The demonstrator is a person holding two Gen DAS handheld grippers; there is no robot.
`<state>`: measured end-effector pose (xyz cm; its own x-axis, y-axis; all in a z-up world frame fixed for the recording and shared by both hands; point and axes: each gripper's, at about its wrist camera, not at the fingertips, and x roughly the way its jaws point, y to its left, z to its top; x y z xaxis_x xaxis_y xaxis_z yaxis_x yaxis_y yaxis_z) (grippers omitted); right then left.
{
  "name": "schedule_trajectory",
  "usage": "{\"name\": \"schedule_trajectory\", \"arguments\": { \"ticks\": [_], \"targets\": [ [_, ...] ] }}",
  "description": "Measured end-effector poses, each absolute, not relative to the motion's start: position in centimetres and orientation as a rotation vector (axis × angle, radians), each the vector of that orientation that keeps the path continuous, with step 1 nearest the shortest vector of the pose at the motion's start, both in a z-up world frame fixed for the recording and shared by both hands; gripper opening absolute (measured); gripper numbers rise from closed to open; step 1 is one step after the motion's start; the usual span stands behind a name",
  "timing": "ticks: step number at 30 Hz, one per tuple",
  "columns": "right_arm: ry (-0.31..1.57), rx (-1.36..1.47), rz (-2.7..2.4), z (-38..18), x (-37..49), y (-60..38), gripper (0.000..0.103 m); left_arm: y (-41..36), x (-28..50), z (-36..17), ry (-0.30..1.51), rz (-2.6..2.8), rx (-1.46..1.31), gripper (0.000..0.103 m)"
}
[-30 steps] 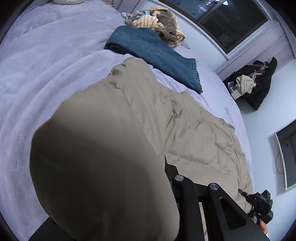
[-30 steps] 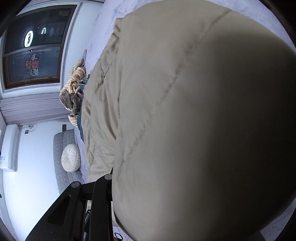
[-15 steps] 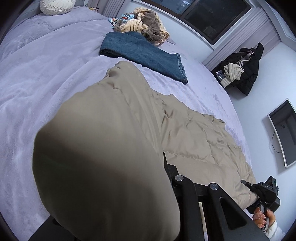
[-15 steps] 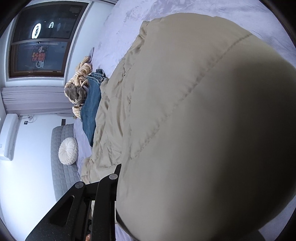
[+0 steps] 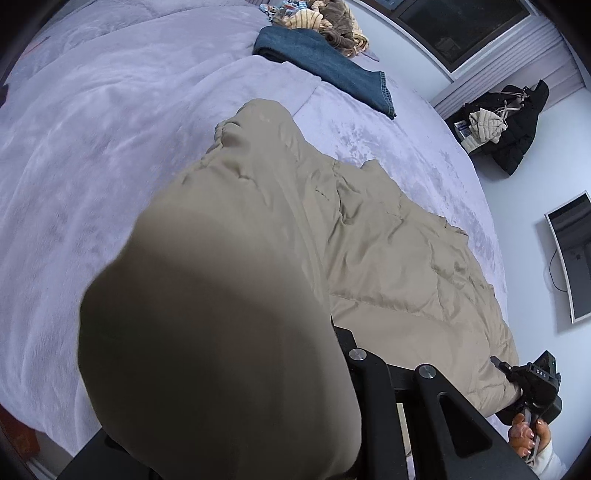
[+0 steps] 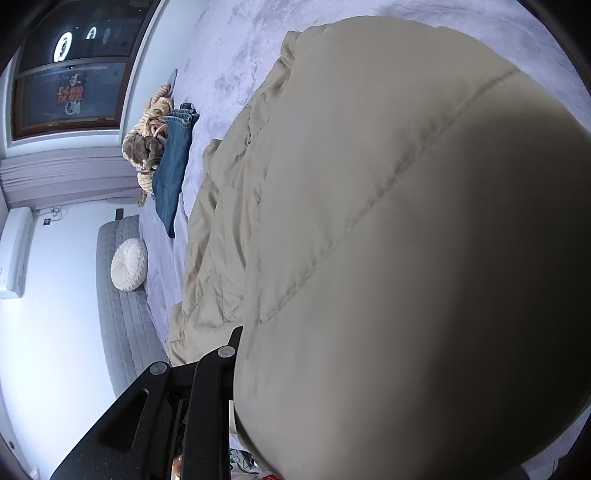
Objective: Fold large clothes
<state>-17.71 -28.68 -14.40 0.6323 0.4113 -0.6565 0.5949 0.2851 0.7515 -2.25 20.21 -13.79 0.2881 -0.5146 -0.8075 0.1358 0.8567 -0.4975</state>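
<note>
Two grippers on one puffy beige quilted jacket (image 5: 388,258), which lies across the middle of the lavender bed (image 5: 92,147) and balloons over the lower half of both views. The left gripper (image 5: 343,350) and the right gripper (image 6: 236,354) are each clamped on a bunch of jacket fabric, which bulges over the cameras and hides the tips.

My guess is it's light but bulky, soft and springy, with a slick shell, so a pinch on a thin edge could slip. Better to grab at a stitched seam or hem.

Folded jeans (image 5: 332,70) sit in the upper middle of the left view, well apart from the jacket, with a pile of clothes (image 5: 332,26) behind them. A round cushion (image 6: 129,264) sits at the left of the right view. None of them blocks the fold.
</note>
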Motion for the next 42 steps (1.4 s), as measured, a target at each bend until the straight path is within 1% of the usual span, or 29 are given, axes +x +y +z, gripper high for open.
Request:
{"name": "schedule_trajectory", "arguments": {
  "ticks": [6,8,10,11,13,16,19,28,33,38,42],
  "targets": [
    [0.992,1.341,-0.184,-15.9,-19.9,-28.3,0.028,21.3,-4.9,-16.2,1.277,-0.387,-0.368,0.023],
    [1.011,1.33,-0.192,-16.0,-19.4,-28.3,0.032,21.9,-5.4,-16.4,1.293,-0.351,-0.368,0.032],
    [1.038,1.298,-0.213,-15.8,-19.1,-28.5,0.039,22.7,-5.9,-16.2,1.299,-0.325,-0.36,0.039],
    [1.045,1.286,-0.219,-15.6,-19.4,-28.6,0.041,23.3,-6.1,-16.0,1.301,-0.309,-0.354,0.046],
    [1.061,1.265,-0.234,-15.3,-19.5,-28.9,0.045,24.5,-6.5,-15.6,1.297,-0.284,-0.35,0.046],
    [1.074,1.261,-0.257,-15.1,-19.8,-29.3,0.048,26.1,-7.3,-14.7,1.284,-0.239,-0.346,0.046],
    [1.088,1.259,-0.282,-14.7,-21.6,-29.5,0.049,26.9,-7.6,-14.6,1.28,-0.191,-0.329,0.046],
    [1.149,1.232,-0.382,-15.1,-24.0,-30.4,0.049,28.9,-7.6,-16.6,1.309,-0.002,-0.285,0.046],
    [1.176,1.216,-0.352,-14.7,-23.5,-30.4,0.049,27.7,-7.4,-15.8,1.313,0.015,-0.189,0.046],
    [1.19,1.142,-0.269,-12.4,-25.2,-30.2,0.049,26.0,-7.8,-14.3,1.309,-0.031,-0.151,0.046],
    [1.184,1.136,-0.237,-11.7,-25.8,-29.8,0.05,25.2,-8.4,-13.2,1.302,-0.036,-0.145,0.046]
  ]
}}
